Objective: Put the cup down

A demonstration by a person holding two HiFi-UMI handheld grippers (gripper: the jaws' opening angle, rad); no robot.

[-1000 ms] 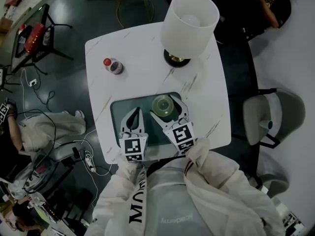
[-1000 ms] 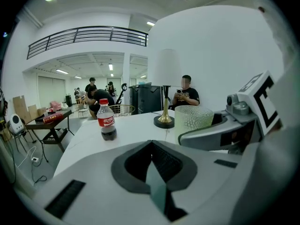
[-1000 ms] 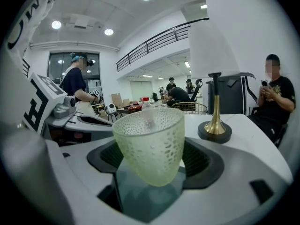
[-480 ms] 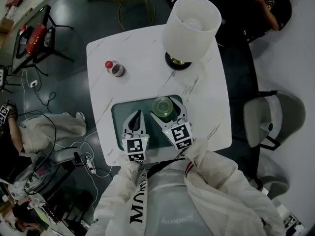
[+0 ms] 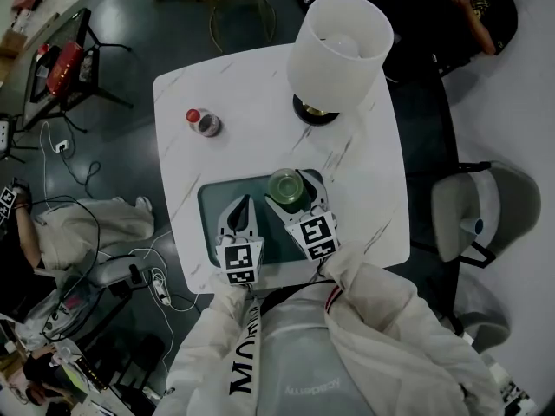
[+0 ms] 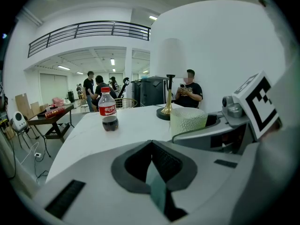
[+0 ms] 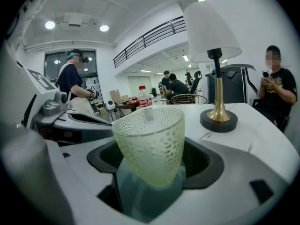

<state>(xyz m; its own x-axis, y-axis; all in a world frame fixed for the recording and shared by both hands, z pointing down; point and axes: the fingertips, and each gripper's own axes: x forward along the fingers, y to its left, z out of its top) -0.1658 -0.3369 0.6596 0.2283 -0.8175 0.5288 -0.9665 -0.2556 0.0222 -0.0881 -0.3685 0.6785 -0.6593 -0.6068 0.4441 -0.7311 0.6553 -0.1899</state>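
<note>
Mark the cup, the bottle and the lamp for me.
cup (image 7: 149, 144): right gripper view, dimpled side wall.
bottle (image 6: 108, 109): left gripper view, red label.
lamp (image 5: 340, 50): head view, top of white shade.

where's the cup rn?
Head view, centre: the cup is held in the right gripper over the teal mat near the table front edge, just right of the left gripper.

On the desk (image 5: 251, 102), the lamp (image 5: 340, 42) stands toward the upper right of the frame, the bottle (image 5: 203, 122) upper left, and the mat (image 5: 217, 206) lower centre, with the cup (image 5: 287, 187) over its upper-right part between the right tool's (image 5: 293, 191) jaws and the left tool (image 5: 238, 208) just left.
</note>
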